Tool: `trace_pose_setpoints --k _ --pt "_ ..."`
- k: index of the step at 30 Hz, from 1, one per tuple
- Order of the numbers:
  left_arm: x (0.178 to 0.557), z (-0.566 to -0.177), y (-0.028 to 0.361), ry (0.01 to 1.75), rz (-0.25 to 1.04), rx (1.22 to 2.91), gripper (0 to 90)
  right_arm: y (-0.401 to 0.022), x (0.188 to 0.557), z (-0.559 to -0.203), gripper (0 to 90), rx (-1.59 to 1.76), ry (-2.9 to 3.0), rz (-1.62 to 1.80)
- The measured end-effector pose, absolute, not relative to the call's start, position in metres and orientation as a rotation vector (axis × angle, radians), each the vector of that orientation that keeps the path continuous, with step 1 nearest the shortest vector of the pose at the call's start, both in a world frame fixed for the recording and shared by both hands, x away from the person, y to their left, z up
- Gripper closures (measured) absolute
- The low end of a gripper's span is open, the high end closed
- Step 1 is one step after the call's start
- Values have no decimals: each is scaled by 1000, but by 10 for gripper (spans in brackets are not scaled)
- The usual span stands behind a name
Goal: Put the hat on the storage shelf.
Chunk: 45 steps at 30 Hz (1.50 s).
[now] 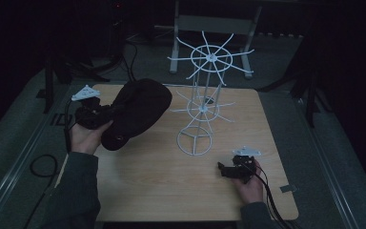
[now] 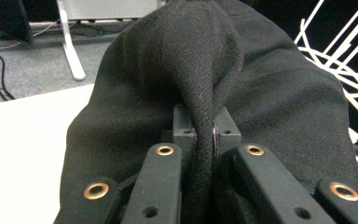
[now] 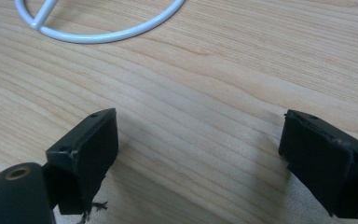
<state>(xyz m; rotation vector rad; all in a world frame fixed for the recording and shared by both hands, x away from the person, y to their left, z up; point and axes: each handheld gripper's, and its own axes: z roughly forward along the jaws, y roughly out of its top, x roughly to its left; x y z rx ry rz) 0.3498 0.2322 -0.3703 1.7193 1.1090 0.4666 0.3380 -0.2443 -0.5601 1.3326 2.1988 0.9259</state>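
Note:
A black knitted hat hangs lifted off the left part of the wooden table. My left gripper is shut on a fold of that hat, and the cloth is pinched tight between its pads. A white wire rack with spoked rings stands upright in the middle of the table, just right of the hat. My right gripper rests low at the front right, open, its fingers wide apart over bare wood. The rack's round base ring lies ahead of it.
A white-legged stand sits on the grey floor beyond the table. Cables run over the floor at the back left. A person's sleeves reach in from the bottom edge. The table's rounded front right corner is close to the right hand.

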Motion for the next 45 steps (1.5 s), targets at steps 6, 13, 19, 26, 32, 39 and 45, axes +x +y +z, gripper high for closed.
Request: trace_pose_setpoints --k 6,13,19,26,32,39,45 --pt "347 -364 232 1102 468 1690 847 -244 338 -560 115 1330 2199 926" --pt "344 -360 233 1084 464 1680 847 -244 338 -560 115 1329 2199 926" --pt "344 -356 233 1071 451 1679 846 -245 338 -560 115 1329 2200 925" --pt "344 -351 234 1048 443 1679 846 -244 338 -560 115 1328 2201 925" --pt "342 -344 233 1023 436 1663 846 -244 338 -560 115 1328 2200 924" --pt "340 -340 236 1009 421 1641 846 -244 338 -560 115 1329 2201 924" --pt "337 -334 236 991 432 1635 846 -244 338 -560 115 1328 2201 924"
